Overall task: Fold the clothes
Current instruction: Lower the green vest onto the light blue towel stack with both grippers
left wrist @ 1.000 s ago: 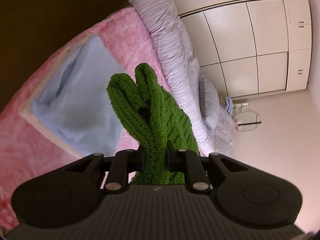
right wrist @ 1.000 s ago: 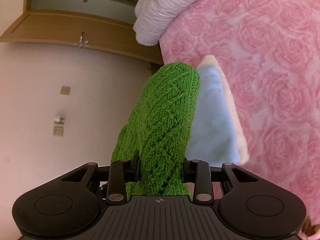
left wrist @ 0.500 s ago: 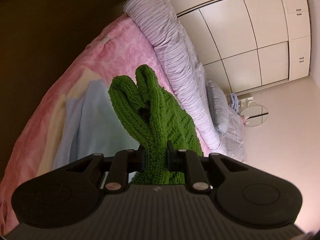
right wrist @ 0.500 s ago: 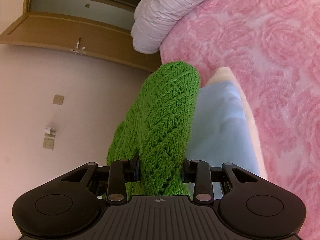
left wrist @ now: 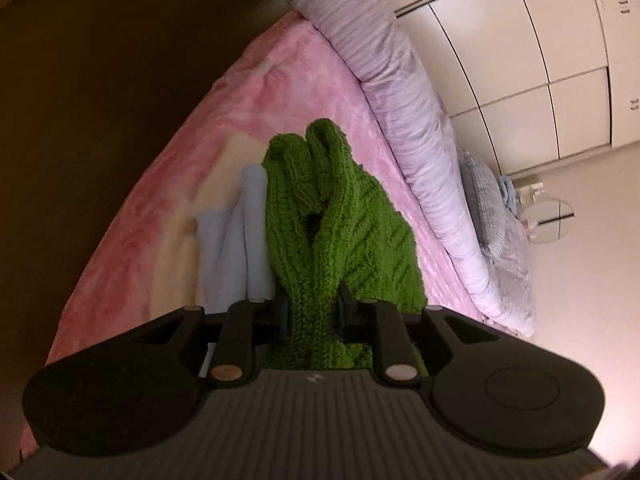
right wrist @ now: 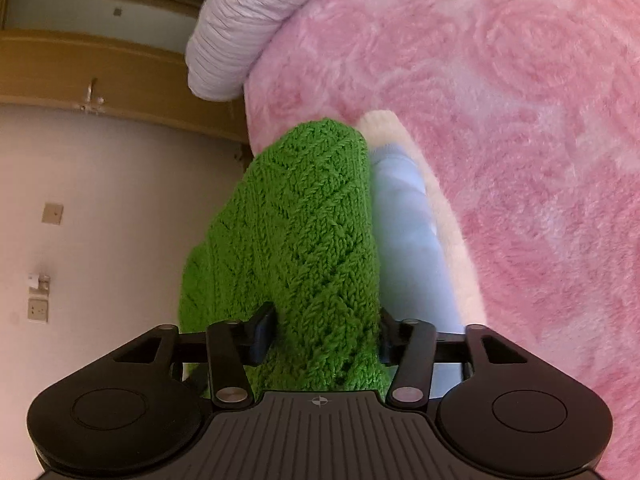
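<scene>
Above the pink bed (left wrist: 304, 80), both grippers (left wrist: 312, 312) (right wrist: 324, 332) squeeze the green knit sweater (left wrist: 320, 216) (right wrist: 304, 232) in their fingers. They have dropped lower. The blue cloth (left wrist: 236, 236), at nine o'clock of the sweater, looks closer now, so laying down seems near.

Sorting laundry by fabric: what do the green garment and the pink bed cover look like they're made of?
The green garment looks like chunky knitted yarn, perhaps wool or acrylic: raised diagonal stitches, matte. The pink bed cover looks like plush fleece: fuzzy pile with embossed rose swirls. Both tongs, left and right, are clamped on the knit.
</scene>
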Motion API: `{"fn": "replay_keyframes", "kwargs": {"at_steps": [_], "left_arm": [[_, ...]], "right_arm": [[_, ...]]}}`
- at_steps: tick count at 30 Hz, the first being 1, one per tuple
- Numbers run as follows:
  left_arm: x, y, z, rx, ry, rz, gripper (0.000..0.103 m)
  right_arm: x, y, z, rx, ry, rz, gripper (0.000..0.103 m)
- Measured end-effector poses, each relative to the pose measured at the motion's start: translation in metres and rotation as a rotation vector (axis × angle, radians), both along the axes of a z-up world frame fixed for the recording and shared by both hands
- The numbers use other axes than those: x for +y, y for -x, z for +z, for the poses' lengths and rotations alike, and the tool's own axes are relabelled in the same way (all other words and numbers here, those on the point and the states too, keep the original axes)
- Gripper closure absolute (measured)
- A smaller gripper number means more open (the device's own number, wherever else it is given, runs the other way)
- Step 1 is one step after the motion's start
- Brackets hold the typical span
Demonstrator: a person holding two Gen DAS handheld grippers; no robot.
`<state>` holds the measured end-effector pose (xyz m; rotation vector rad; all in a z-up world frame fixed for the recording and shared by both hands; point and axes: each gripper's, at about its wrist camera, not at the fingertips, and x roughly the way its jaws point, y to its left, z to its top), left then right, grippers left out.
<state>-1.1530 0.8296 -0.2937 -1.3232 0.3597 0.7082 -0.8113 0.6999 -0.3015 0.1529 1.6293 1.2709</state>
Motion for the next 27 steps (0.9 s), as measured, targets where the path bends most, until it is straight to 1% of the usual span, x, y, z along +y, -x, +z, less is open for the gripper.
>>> {"fn": "replay_keyframes", "kwargs": {"at_steps": [3,5,6,7,8,9,10,11,12,13,14,15,16,18,20,23,25,26,27], "left_arm": [[-0.004,-0.002,0.018,0.066,-0.028,-0.017,0.084],[-0.011,0.001,0.035,0.117,-0.063,-0.019,0.085],[-0.017,0.003,0.045,0.143,-0.089,-0.022,0.088],[-0.025,0.005,0.056,0.169,-0.119,-0.036,0.089],[-0.033,0.006,0.066,0.194,-0.15,-0.051,0.09],[-0.042,0.004,0.074,0.21,-0.179,-0.081,0.091],[-0.051,0.002,0.082,0.225,-0.207,-0.113,0.091],[-0.06,-0.001,0.09,0.239,-0.235,-0.146,0.092],[-0.069,-0.006,0.093,0.245,-0.254,-0.188,0.092],[-0.076,-0.012,0.094,0.254,-0.268,-0.234,0.092],[-0.081,-0.016,0.091,0.27,-0.275,-0.263,0.092],[-0.084,-0.02,0.086,0.306,-0.279,-0.278,0.092],[-0.086,-0.022,0.078,0.349,-0.276,-0.278,0.093],[-0.085,-0.019,0.062,0.389,-0.271,-0.262,0.095],[-0.087,-0.011,0.051,0.394,-0.265,-0.242,0.095],[-0.091,-0.001,0.039,0.424,-0.289,-0.231,0.096],[-0.089,0.003,0.035,0.414,-0.267,-0.221,0.096],[-0.087,0.004,0.035,0.402,-0.253,-0.215,0.096],[-0.088,0.002,0.039,0.405,-0.256,-0.221,0.096]], "right_arm": [[-0.006,0.002,0.022,-0.11,0.019,-0.003,0.048],[-0.014,0.003,0.045,-0.239,0.008,0.011,0.048],[-0.022,0.006,0.056,-0.295,-0.012,0.033,0.048],[-0.031,0.009,0.068,-0.348,-0.036,0.059,0.048],[-0.039,0.013,0.079,-0.401,-0.06,0.086,0.051],[-0.047,0.018,0.085,-0.423,-0.071,0.111,0.055],[-0.055,0.023,0.089,-0.437,-0.077,0.137,0.067],[-0.062,0.029,0.093,-0.451,-0.084,0.162,0.076],[-0.07,0.035,0.092,-0.455,-0.075,0.181,0.08],[-0.075,0.041,0.089,-0.449,-0.068,0.192,0.086],[-0.079,0.047,0.086,-0.441,-0.064,0.201,0.088],[-0.08,0.054,0.083,-0.45,-0.058,0.214,0.088],[-0.08,0.063,0.08,-0.465,-0.053,0.228,0.088],[-0.078,0.081,0.076,-0.509,-0.055,0.27,0.088],[-0.072,0.101,0.075,-0.576,-0.078,0.334,0.089],[-0.06,0.137,0.07,-0.703,-0.107,0.479,0.093],[-0.064,0.137,0.072,-0.696,-0.117,0.473,0.094],[-0.067,0.135,0.074,-0.687,-0.121,0.464,0.094],[-0.07,0.133,0.076,-0.678,-0.125,0.454,0.094]]}}
